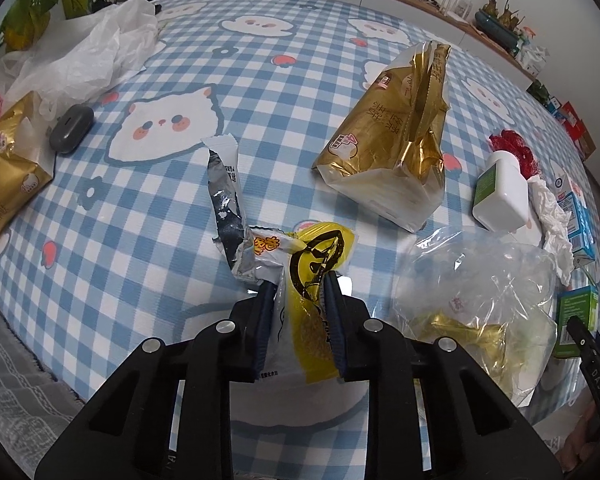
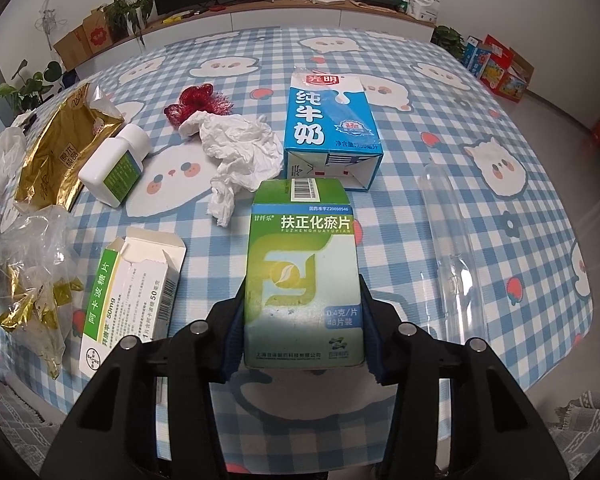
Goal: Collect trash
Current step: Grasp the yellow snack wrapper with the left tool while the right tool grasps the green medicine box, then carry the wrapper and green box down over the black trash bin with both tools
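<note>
In the left wrist view, a torn yellow and white snack wrapper [image 1: 300, 308] with a silver inside lies on the blue checked tablecloth [image 1: 148, 216]. My left gripper [image 1: 299, 282] is shut on its near end, one pad on each side. In the right wrist view, my right gripper [image 2: 303, 284] is shut on a green medicine box [image 2: 302, 272], its pads against the box's two long sides. Other litter lies around: a gold bag [image 1: 384, 136], a clear plastic bag [image 1: 480, 304], a crumpled tissue [image 2: 240, 148], a milk carton [image 2: 332, 128] and an open white pill box [image 2: 136, 280].
A white bottle [image 2: 114, 164] lies beside a red frilly thing [image 2: 200, 100]. A clear plastic tube [image 2: 452, 248] lies at the right. A white plastic bag [image 1: 88, 60], a grey case [image 1: 71, 128] and another gold wrapper [image 1: 8, 172] sit far left. The table's near edge is just below both grippers.
</note>
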`<state>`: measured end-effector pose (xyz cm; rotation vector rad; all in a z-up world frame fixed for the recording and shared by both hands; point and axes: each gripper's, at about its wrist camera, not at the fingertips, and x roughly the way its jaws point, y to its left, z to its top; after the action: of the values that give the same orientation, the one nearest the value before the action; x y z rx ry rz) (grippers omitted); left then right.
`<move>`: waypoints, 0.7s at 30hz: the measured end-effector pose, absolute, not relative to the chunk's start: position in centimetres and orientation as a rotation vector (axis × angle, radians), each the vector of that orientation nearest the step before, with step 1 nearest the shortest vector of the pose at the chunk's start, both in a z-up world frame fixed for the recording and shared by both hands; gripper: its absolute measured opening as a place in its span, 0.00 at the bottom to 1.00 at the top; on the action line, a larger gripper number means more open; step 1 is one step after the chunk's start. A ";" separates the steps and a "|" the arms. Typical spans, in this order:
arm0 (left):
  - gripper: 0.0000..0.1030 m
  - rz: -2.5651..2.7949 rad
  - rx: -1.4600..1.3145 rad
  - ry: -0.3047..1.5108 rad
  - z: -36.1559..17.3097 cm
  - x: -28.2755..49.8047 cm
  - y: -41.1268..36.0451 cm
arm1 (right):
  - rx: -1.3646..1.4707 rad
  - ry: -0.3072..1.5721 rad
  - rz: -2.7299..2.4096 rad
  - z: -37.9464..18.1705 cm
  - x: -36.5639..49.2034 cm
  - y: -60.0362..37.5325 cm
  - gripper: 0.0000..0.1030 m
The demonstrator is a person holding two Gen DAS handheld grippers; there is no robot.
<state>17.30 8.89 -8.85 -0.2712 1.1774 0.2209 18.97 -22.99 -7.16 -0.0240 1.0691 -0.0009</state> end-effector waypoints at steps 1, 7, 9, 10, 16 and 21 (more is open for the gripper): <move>0.23 0.218 -0.269 1.174 -8.7 17.2 8.9 | -0.025 1.066 -0.003 -7.0 18.8 -23.0 0.44; 0.22 0.192 -0.246 1.131 -7.2 16.5 8.3 | -0.020 1.045 -0.004 -6.1 18.4 -23.1 0.44; 0.22 0.180 -0.237 1.115 -6.5 16.2 8.1 | -0.018 1.033 0.000 -5.6 18.1 -23.1 0.44; 0.22 0.172 -0.231 1.108 -6.2 16.0 8.0 | -0.019 1.027 0.001 -5.3 18.0 -23.0 0.44; 0.22 0.133 -0.180 1.055 -4.0 14.1 6.6 | -0.010 0.981 0.022 -3.2 16.2 -22.8 0.44; 0.22 0.096 -0.176 1.010 -2.0 11.0 5.5 | -0.011 0.935 0.048 -1.1 14.0 -22.1 0.44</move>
<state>10.99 5.49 -2.03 -0.1762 1.0099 0.0964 14.03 -22.12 -1.09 -0.0113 0.9351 0.0476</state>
